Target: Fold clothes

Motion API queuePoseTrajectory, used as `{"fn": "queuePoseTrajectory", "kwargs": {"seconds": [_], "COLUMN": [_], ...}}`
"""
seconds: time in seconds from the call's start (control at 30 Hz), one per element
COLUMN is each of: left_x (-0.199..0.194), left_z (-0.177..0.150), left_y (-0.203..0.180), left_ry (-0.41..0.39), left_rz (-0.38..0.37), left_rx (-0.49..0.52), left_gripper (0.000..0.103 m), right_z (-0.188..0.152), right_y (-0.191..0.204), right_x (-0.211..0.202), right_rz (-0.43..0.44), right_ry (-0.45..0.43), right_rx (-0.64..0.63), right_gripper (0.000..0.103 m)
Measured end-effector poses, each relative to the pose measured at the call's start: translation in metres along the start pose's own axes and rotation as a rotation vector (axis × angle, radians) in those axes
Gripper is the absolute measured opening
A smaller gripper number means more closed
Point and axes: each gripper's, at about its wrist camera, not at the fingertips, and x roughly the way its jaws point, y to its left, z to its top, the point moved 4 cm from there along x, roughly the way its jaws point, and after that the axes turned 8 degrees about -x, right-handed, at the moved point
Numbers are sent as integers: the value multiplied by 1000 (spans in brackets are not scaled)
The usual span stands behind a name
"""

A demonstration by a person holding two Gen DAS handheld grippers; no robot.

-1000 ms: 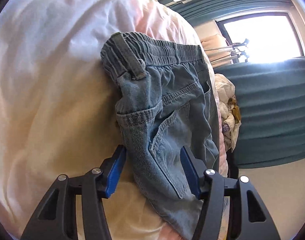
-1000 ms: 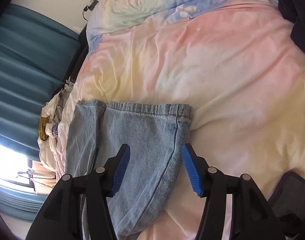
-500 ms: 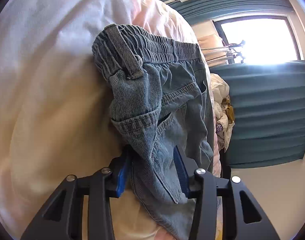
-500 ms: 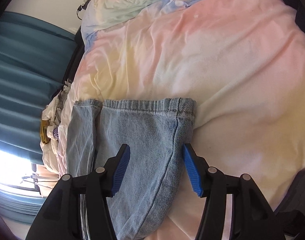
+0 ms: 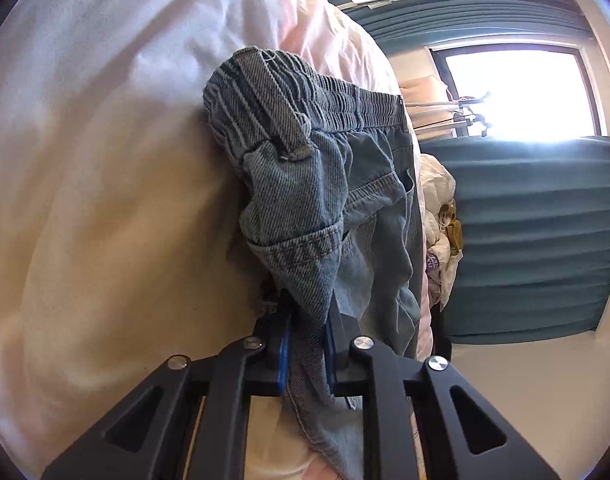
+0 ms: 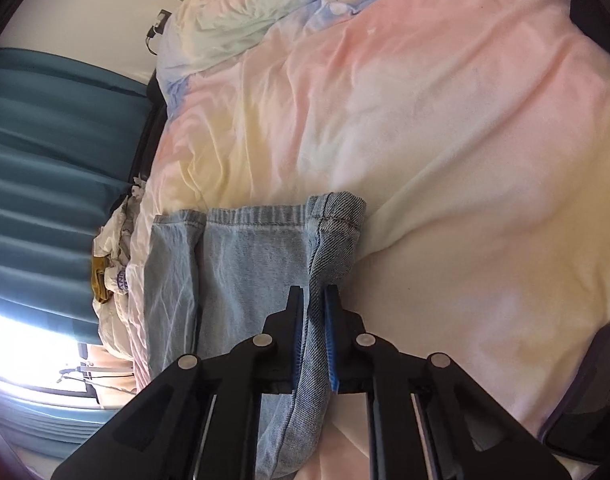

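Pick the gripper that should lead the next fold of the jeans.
Probably the left gripper: it is shut on the jeans near the waistband, the bulkier end. The right gripper is clamped on a side seam near the leg hem.

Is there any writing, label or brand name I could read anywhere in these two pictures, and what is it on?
No text here can be read in full.
A purple patch with white letters on the pale bundle of cloth beside the bed: too small and blurred to read.
The jeans: no label or brand tag shows.
The left claw and right claw: no markings show.
The quilt: a printed flower only, no words.
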Motion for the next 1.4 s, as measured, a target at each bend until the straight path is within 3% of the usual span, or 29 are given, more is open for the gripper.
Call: {"fn": "queuePoseTrajectory", "kwargs": {"seconds": [0.2, 0.37, 0.83, 0.87, 0.93, 0.97, 1.0, 1.4], "left_x": [-16, -26, -18, -18, -18, -18, -18, -17], "left_z": [-4, -6, -7, -8, -8, -8, -7, -6], "left_y": [-17, -19, -17, -18, -18, -18, -17, -11], "left_ry": [-58, -83, -82, -82, -83, -84, -83, -73], "left_rz": [-51, -72, -48, -45, -41, -40, -40, -60], "left_rx": [61, 75, 55, 57, 60, 60, 59, 21], "left_gripper": [9, 7, 7, 7, 7, 7, 7, 7], "right_z": [6, 18, 10, 9, 7, 6, 5, -7], "right_y": [25, 32, -12, -13, -16, -17, -19, -27], "right_x": [-22, -58, -26, -24, -19, -17, -15, 24], "right_rz": [47, 26, 76, 77, 80, 82, 83, 88], "right_ry": [-81, -246, -20, -10, 11, 22, 32, 167], "right_rx": [-119, -165, -6, 3, 20, 29, 37, 54], "right_gripper": [2, 0, 4, 8, 33, 58, 65, 59]}}
